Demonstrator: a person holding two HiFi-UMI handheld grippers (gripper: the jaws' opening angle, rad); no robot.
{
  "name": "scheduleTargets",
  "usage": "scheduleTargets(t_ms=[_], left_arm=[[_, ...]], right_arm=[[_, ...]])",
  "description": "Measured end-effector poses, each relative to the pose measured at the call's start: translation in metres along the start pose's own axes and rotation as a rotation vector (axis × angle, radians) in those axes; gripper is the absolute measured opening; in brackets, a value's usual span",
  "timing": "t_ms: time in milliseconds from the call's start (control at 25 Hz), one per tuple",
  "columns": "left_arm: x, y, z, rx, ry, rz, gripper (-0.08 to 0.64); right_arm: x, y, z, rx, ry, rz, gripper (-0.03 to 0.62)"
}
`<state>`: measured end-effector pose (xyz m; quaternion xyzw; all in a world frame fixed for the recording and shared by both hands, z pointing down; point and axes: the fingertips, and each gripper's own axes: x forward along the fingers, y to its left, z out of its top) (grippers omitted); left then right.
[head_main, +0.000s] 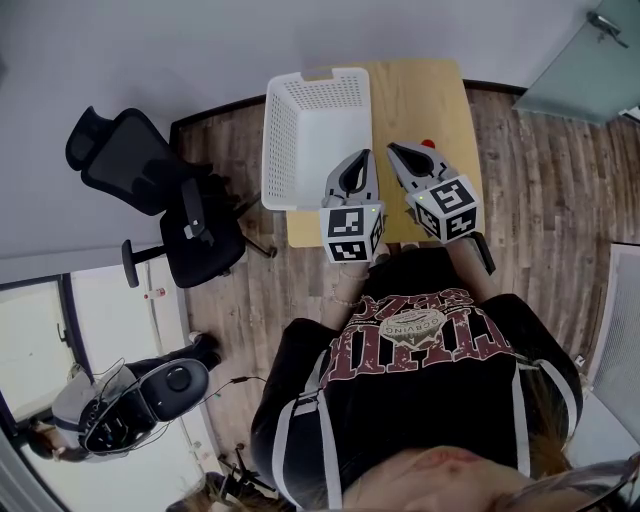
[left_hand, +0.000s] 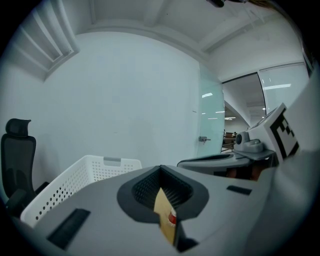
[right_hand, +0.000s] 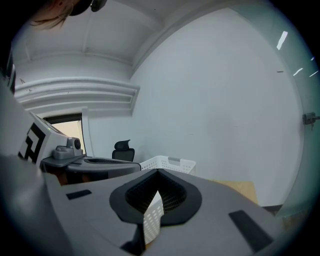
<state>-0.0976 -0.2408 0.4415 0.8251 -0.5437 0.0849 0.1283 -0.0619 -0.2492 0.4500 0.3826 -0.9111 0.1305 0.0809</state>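
Apparently barely begun. Small red object (head_main: 428, 144) on the wooden table (head_main: 420, 95), just beside the tip of the right gripper (head_main: 400, 158), not gripped. White basket (head_main: 282, 140) alongside on the same table, seemingly holding nothing. Right gripper and left gripper (head_main: 352, 172) both above the table's near edge, jaws pressed together on nothing. Picking up and placing, by this judgement, all left to do.

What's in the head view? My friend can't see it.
From above, a person holds the left gripper and right gripper, jaws together and empty, over a small wooden table. A white basket stands on it beside the left gripper; a black office chair stands to the left.
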Motion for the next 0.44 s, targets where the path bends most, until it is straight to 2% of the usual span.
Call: scheduleTargets(t_ms=[440], left_arm=[[0.0016, 0.0034, -0.0044, -0.006, 0.006, -0.002, 0.048]], right_arm=[[0.0025, -0.0012, -0.0025, 0.005, 0.002, -0.003, 0.018]])
